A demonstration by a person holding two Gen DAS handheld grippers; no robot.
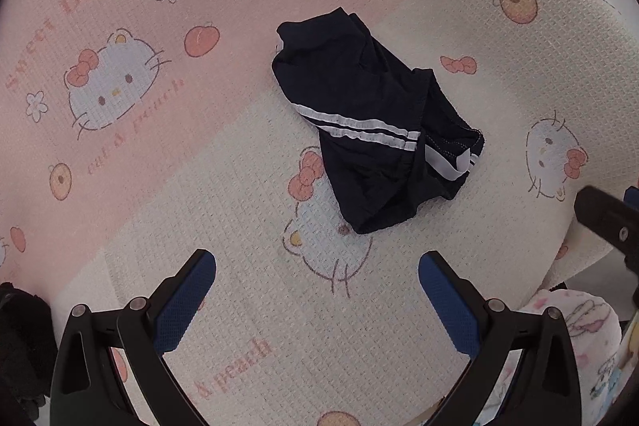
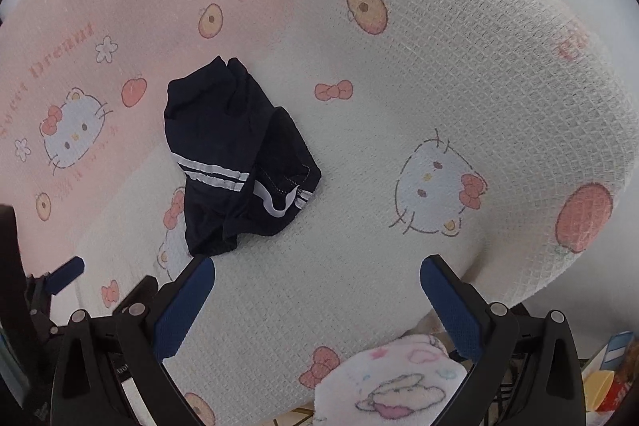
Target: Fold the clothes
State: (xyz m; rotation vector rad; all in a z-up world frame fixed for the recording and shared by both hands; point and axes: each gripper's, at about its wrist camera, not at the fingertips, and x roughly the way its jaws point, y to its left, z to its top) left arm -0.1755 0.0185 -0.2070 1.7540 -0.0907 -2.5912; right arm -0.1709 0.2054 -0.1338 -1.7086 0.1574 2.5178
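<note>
We hover both spread tools, left tool [image 1: 317, 280] and right tool [image 2: 317, 280], short of the rumpled navy shorts [image 1: 371, 122] on the bed [image 1: 399, 326], unfolded or loosely bundled.

My left wrist camera looks steeply down along its blue-padded fingers [image 1: 447, 302] at the pink-and-cream waffle-weave cartoon-cat blanket [image 1: 131, 154], fairly near, with the crumpled navy white-striped shorts [image 1: 359, 98] just beyond centre. My right wrist camera looks down from further right, putting those shorts [image 2: 227, 130] left of centre. Both views share shorts and blanket [image 2: 439, 74].
</note>
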